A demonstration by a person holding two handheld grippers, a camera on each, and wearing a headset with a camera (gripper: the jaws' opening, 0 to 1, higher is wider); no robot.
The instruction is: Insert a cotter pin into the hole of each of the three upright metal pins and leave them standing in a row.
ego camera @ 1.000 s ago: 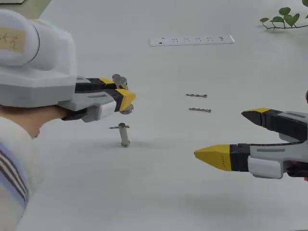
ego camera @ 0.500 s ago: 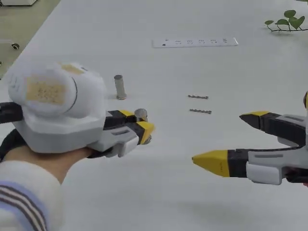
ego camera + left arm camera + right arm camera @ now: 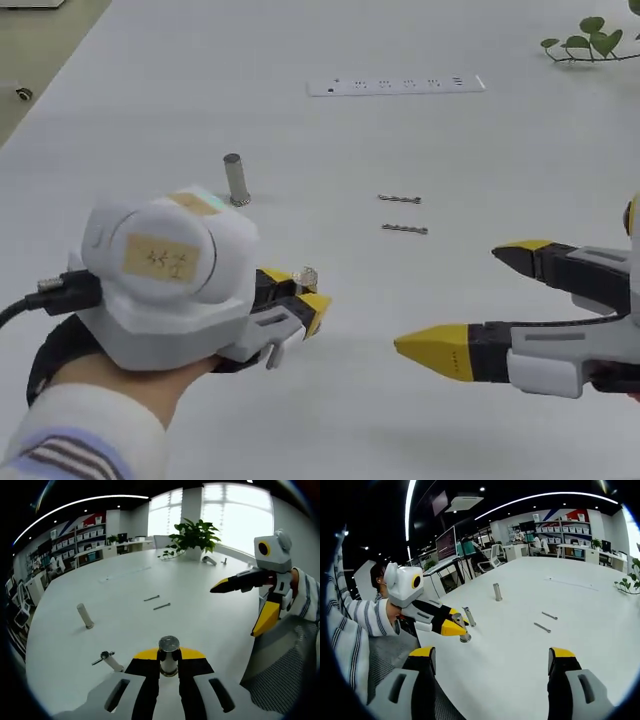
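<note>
My left gripper is shut on a short steel pin, held upright just above the white table; its round head pokes up between the yellow tips. A second pin stands alone farther back. A third pin, with a cotter pin through its top, stands just left of the held one. Two loose cotter pins lie side by side mid-table. My right gripper hovers open at the right with nothing between its jaws, well apart from the pins.
A white power strip lies along the back of the table. Plant leaves reach in at the far right corner. The table's left edge and floor are at the upper left.
My left gripper has carried the pin from beside the back pin toward me and to the right. Its body now covers the pin with the cotter. The right gripper has barely moved.
</note>
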